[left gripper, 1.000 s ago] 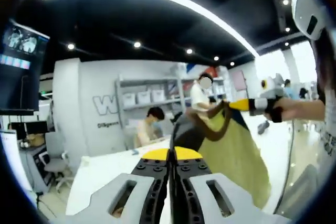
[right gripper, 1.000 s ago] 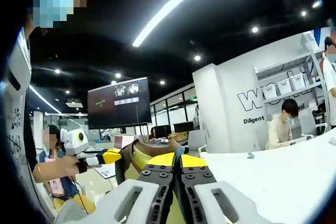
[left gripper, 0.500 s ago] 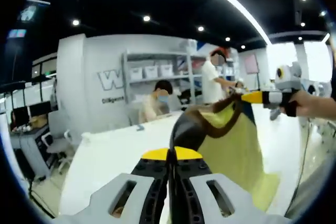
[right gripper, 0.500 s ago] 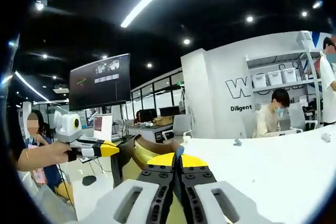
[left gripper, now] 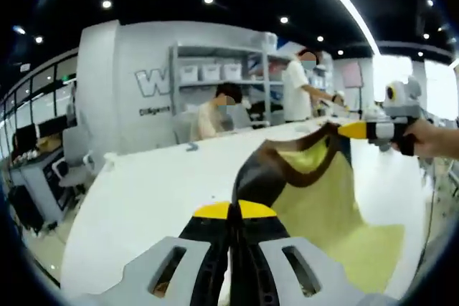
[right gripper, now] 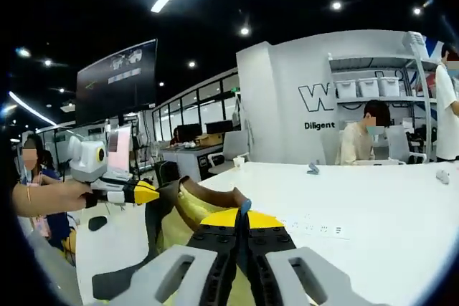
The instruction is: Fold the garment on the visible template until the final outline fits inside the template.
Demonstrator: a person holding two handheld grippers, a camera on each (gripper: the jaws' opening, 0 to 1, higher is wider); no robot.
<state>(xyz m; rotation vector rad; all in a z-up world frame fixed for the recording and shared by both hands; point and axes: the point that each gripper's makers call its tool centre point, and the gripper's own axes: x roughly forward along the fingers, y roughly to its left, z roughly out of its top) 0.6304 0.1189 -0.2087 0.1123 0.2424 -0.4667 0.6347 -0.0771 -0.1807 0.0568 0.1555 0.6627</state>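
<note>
A yellow-green garment (left gripper: 326, 202) with a dark brown trim hangs stretched between my two grippers above a white table (left gripper: 143, 191). My left gripper (left gripper: 233, 211) is shut on one dark edge of it. In the left gripper view my right gripper (left gripper: 353, 130), held by a hand, pinches the other end at the right. In the right gripper view my right gripper (right gripper: 242, 218) is shut on the garment (right gripper: 188, 207), and my left gripper (right gripper: 145, 193) holds the far end at the left. The white table (right gripper: 366, 202) spreads to the right.
Two people stand or sit by white shelves (left gripper: 215, 77) beyond the table. A small grey object (right gripper: 313, 169) lies on the table's far part. A large screen (right gripper: 115, 80) hangs at the left, with desks and a chair (left gripper: 72, 177) off the table's end.
Both views have tipped downward, so the table takes up more of each picture. The garment, still held at both ends, now hangs lower and closer to the tabletop.
</note>
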